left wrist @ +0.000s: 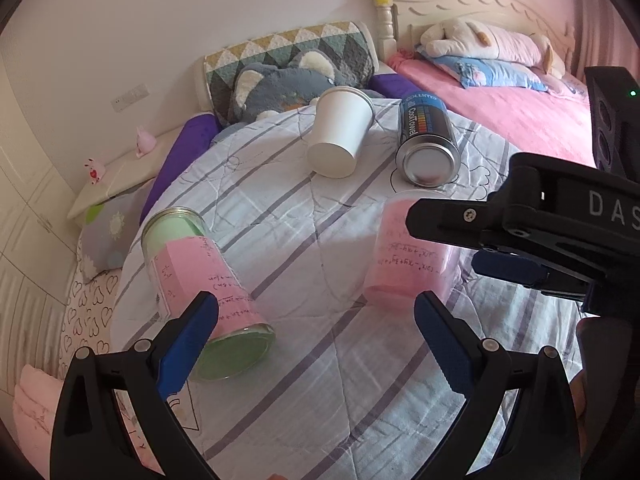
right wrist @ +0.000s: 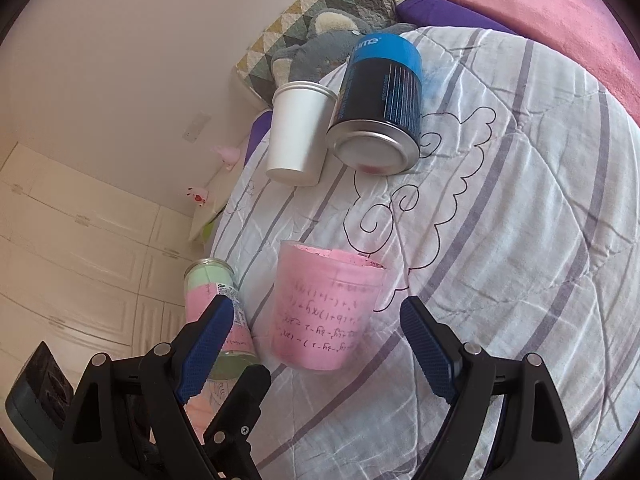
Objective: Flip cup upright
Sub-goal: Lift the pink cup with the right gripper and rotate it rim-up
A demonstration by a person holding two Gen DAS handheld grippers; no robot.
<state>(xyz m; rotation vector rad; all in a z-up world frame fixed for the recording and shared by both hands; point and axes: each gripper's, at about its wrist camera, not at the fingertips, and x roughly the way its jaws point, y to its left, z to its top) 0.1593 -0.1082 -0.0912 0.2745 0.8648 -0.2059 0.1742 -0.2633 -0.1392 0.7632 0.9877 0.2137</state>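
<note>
A clear plastic cup lined with pink paper [right wrist: 326, 312] stands on the striped quilt [right wrist: 500, 240], wide mouth up; it also shows in the left wrist view [left wrist: 404, 256]. My right gripper [right wrist: 316, 344] is open, its blue fingers on either side of the cup, apart from it. In the left wrist view the right gripper [left wrist: 452, 240] reaches in from the right beside the cup. My left gripper [left wrist: 316, 344] is open and empty over the quilt, between the cup and a glass jar [left wrist: 208, 288].
The glass jar with pink and green paper [right wrist: 218, 312] stands left of the cup. A white paper cup [left wrist: 340, 132] and a blue-black can [left wrist: 426, 140] stand farther back. A grey plush toy [left wrist: 280, 84], pillows and a pink bed [left wrist: 520, 112] lie behind.
</note>
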